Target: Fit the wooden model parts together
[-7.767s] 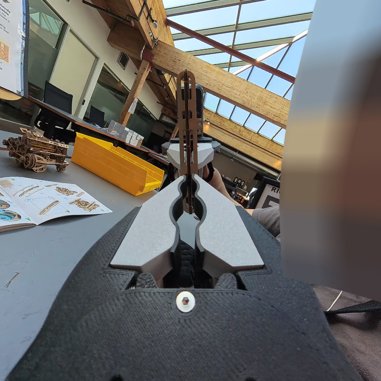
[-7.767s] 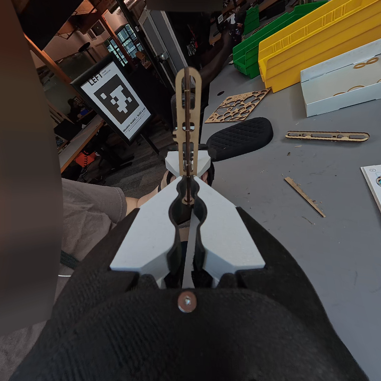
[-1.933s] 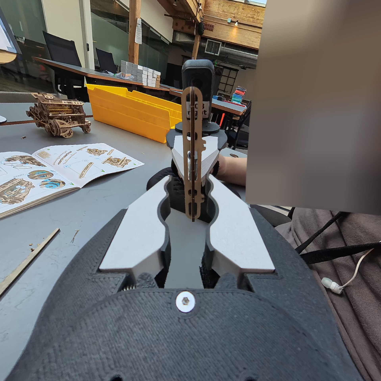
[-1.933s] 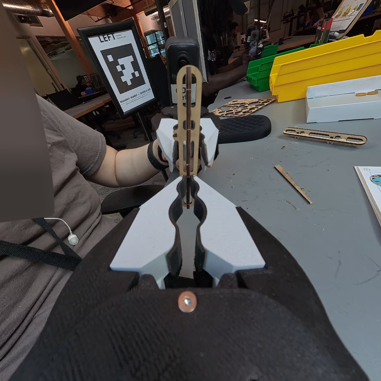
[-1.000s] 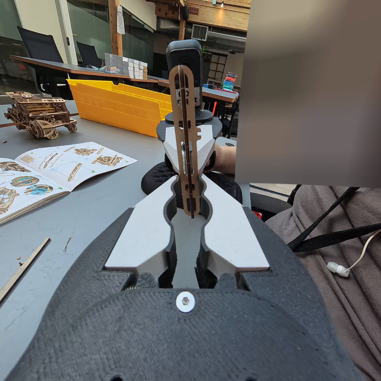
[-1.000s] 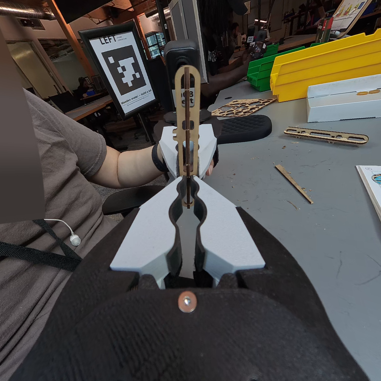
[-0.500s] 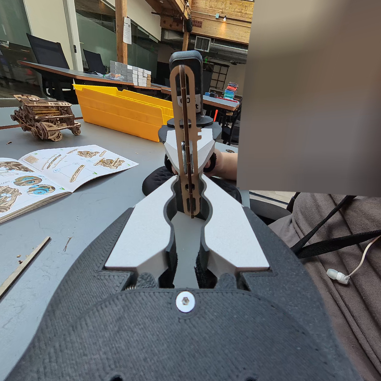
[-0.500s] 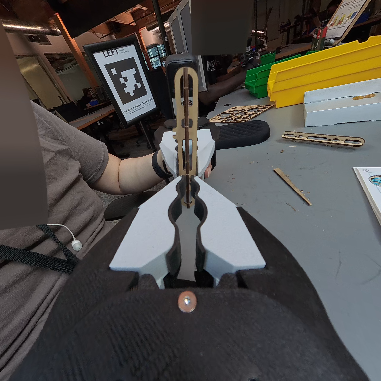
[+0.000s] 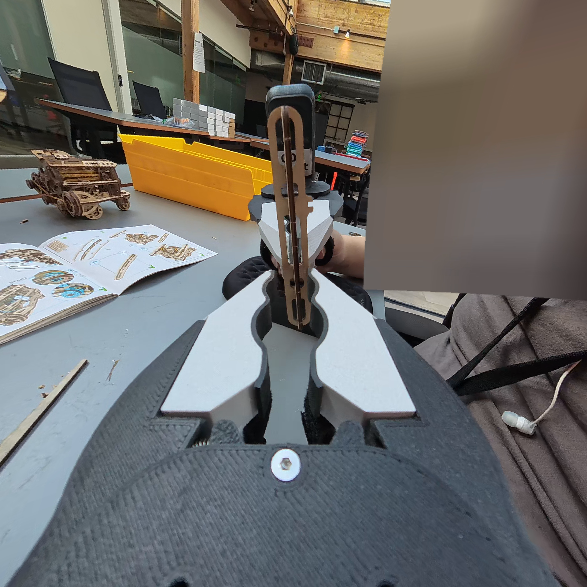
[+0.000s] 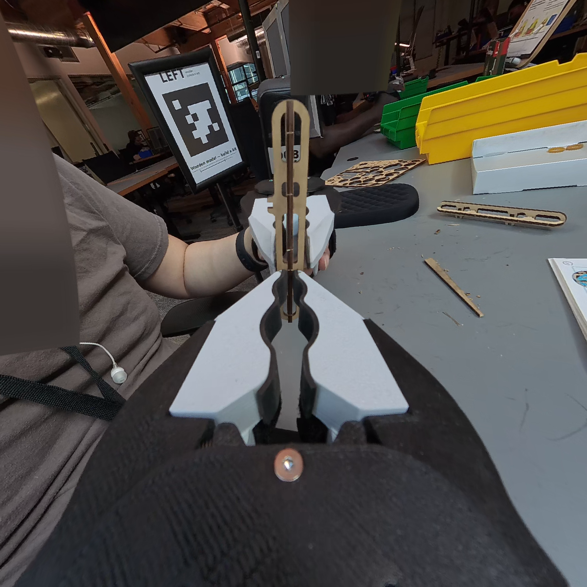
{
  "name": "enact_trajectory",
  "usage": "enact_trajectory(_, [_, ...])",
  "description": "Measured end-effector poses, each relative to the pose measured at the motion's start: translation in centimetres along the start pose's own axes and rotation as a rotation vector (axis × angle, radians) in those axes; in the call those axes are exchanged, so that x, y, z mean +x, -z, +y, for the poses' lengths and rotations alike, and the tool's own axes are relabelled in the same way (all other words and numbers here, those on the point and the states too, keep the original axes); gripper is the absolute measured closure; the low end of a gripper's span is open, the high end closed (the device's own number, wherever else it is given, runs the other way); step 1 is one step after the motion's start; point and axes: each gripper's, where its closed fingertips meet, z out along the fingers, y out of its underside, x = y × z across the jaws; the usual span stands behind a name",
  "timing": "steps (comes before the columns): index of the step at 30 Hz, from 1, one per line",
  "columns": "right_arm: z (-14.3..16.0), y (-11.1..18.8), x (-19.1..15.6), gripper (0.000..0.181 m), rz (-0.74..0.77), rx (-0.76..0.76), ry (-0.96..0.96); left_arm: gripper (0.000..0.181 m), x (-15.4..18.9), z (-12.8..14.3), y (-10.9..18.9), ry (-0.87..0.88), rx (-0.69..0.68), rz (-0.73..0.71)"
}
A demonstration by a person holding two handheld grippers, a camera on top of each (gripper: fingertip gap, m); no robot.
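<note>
A slotted wooden strip [image 10: 290, 178] stands upright between the two grippers, with a thin dark piece edge-on along its middle. My right gripper [image 10: 289, 275] is shut on the strip's lower end. My left gripper [image 9: 292, 275] faces it with its fingers apart on either side of the strip [image 9: 290, 203], a small gap showing on each side. Each gripper shows in the other's view: the right one [image 9: 295, 228] and the left one [image 10: 290, 235]. Both hover over the near edge of the grey table [image 10: 476, 381].
A second slotted strip [image 10: 502, 214], a thin wood offcut [image 10: 454, 286], a white box [image 10: 527, 165], a punched sheet [image 10: 374, 173] and yellow bins [image 10: 502, 104] lie to the right. A finished wooden car [image 9: 77, 184], an open booklet [image 9: 95, 270] and a person's torso [image 9: 508, 413] are close by. The grippers are tip to tip, or close to it.
Since 7.8 s ago both grippers have tipped down from the ceiling and the left gripper has opened off the strip. Over the last half second almost nothing has moved.
</note>
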Motion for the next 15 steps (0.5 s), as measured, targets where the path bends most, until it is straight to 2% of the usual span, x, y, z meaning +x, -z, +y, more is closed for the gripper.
enact_trajectory(4, [-0.1, 0.1, 0.0, 0.181, -0.009, 0.011, -0.012, 0.170, -0.1, -0.6, 0.8, -0.002, 0.028, -0.007])
enact_trajectory(15, [-0.1, 0.0, -0.2, 0.181, -0.010, 0.006, 0.011, 0.178, 0.5, -0.1, -0.3, -0.045, -0.012, 0.018])
